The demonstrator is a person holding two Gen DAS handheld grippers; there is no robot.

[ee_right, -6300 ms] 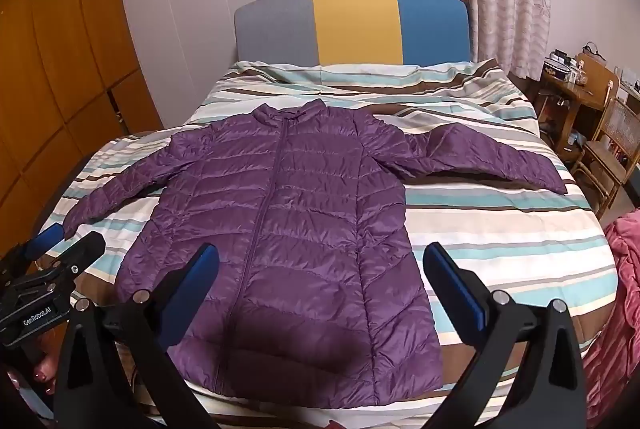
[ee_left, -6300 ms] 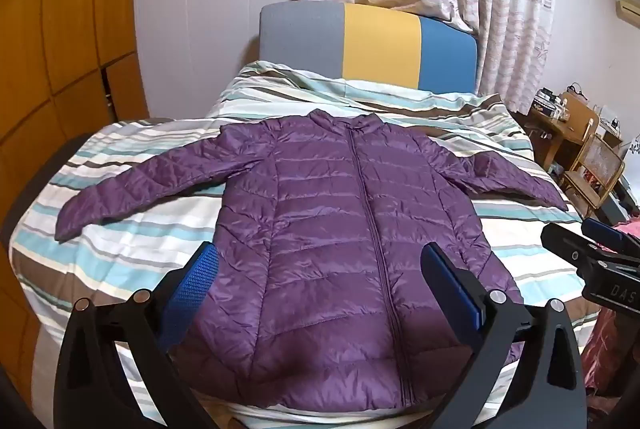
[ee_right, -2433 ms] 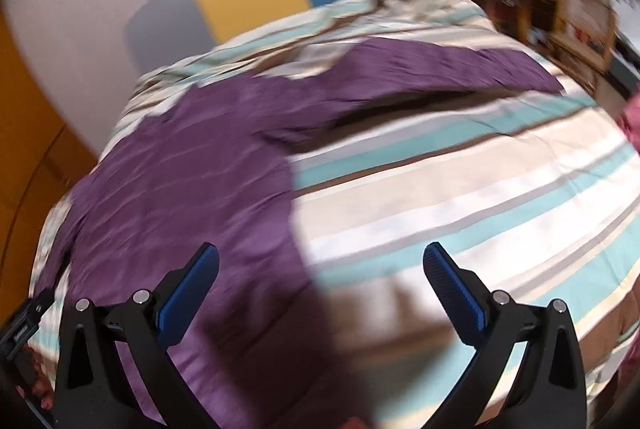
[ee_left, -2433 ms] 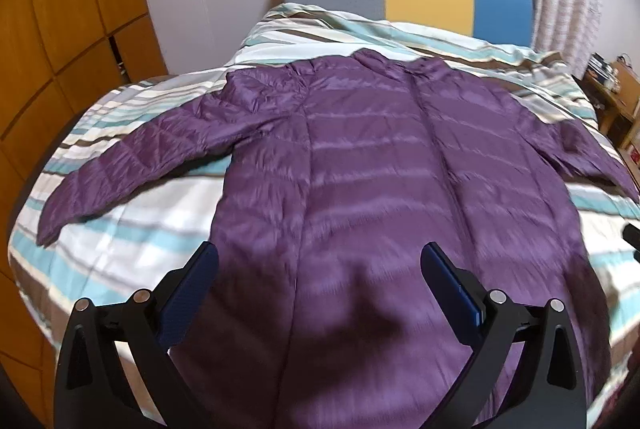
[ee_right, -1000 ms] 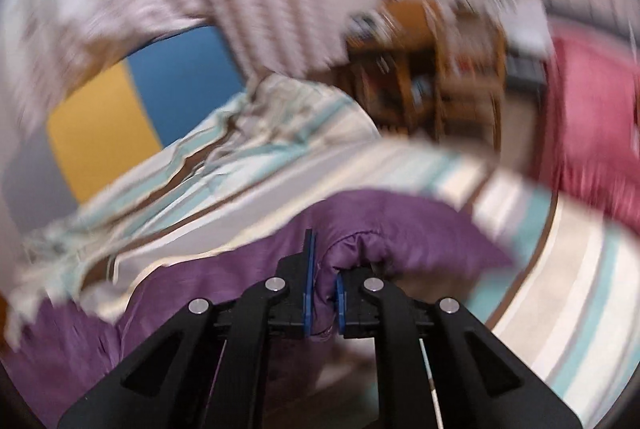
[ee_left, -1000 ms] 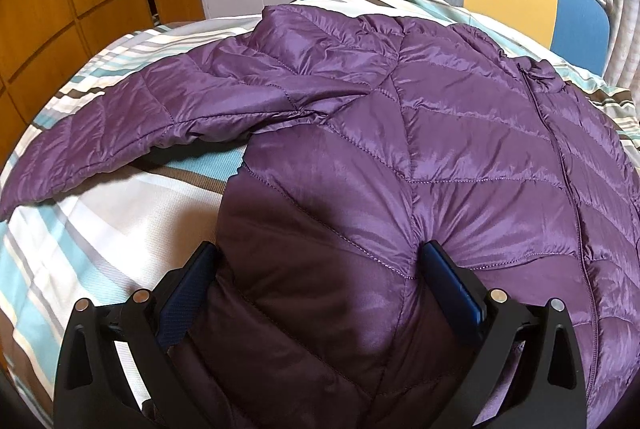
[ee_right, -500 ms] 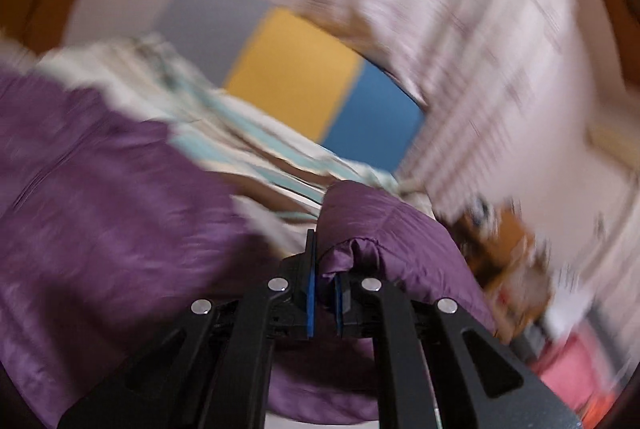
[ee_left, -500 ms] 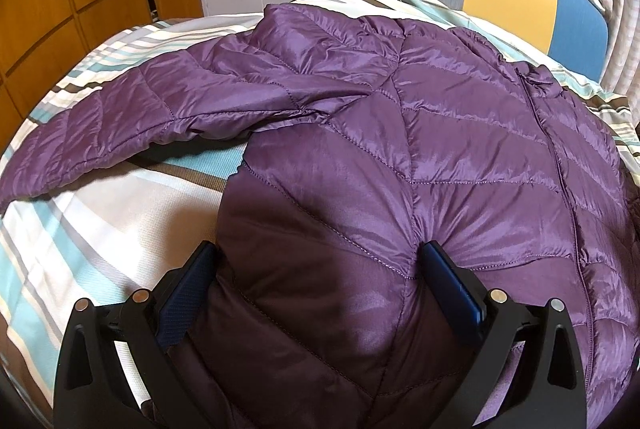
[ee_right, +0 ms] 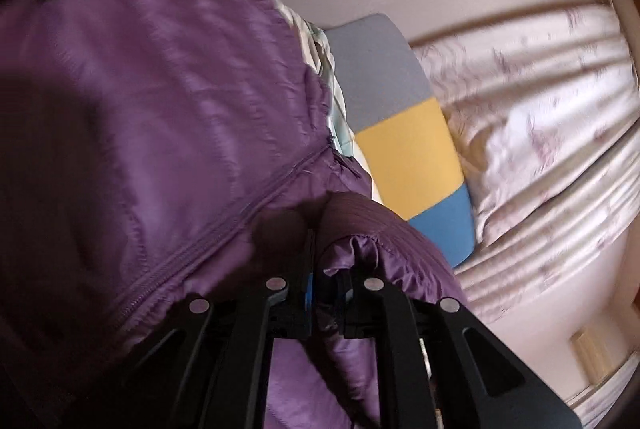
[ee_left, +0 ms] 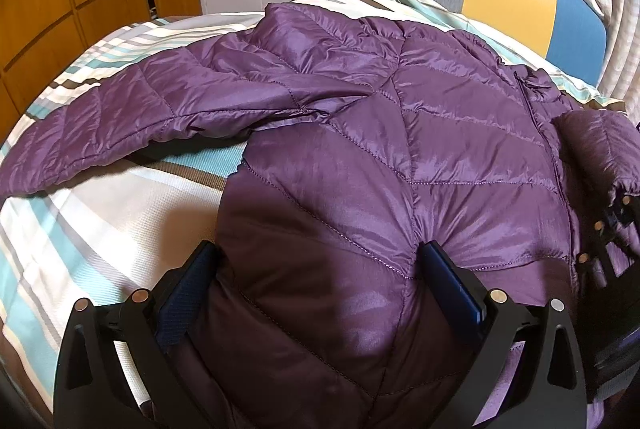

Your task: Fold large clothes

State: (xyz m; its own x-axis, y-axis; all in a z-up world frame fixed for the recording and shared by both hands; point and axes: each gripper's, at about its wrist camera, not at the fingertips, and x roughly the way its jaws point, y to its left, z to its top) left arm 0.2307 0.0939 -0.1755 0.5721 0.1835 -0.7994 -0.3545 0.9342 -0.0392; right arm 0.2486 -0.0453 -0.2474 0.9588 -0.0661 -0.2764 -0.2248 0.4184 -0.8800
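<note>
left wrist view: purple jacket point(ee_left: 360, 133) lies on a striped bed point(ee_left: 80, 229); left gripper point(ee_left: 320, 281) pads spread wide, pressing its body. right gripper point(ee_right: 330, 269) pinches a sleeve cuff point(ee_right: 360, 249), jaws easing apart.

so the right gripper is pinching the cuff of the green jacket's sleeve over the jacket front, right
Not green: the jacket is purple, as both wrist views show. Otherwise right: the right gripper has the sleeve cuff between its jaws, which are starting to open, over the jacket front.

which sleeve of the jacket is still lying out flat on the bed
The sleeve stretched toward the wooden wall panels; the other sleeve is pinched in the right gripper, whose jaws are opening.
</note>
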